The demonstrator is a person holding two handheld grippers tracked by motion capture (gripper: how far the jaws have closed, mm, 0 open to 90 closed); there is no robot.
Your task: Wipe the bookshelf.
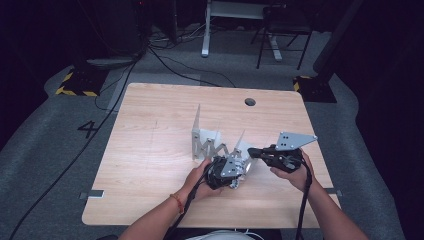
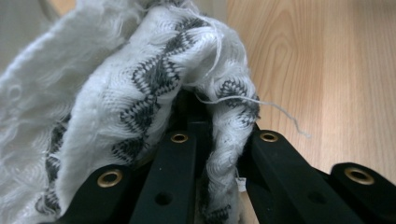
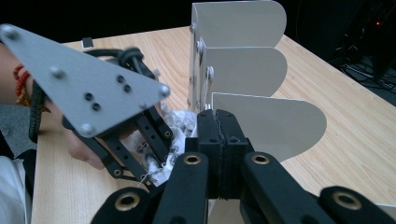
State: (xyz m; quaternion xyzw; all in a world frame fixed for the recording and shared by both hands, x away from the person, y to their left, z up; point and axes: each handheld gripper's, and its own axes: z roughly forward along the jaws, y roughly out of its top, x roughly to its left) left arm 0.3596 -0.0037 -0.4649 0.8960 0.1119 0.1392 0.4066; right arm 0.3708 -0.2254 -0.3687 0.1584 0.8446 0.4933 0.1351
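A white knitted cloth [image 2: 140, 84] with a grey zigzag pattern is bunched over the jaws of my left gripper [image 2: 205, 126], which is shut on a fold of it. In the high view the left gripper [image 1: 239, 172] sits at the table's near middle, with the cloth [image 1: 248, 165] at its tip. My right gripper [image 1: 252, 151] is just to the right, pointing left at the cloth. Its jaws [image 3: 217, 128] are pressed together with nothing seen between them. From there the left gripper [image 3: 156, 170] and the cloth [image 3: 180, 126] lie close at the left.
A metal rack [image 1: 205, 140] of upright rounded plates [image 3: 243, 70] stands on the wooden table [image 1: 150, 150] just behind both grippers. A round cable hole [image 1: 250, 102] is near the far edge. Cables and a chair are on the floor beyond.
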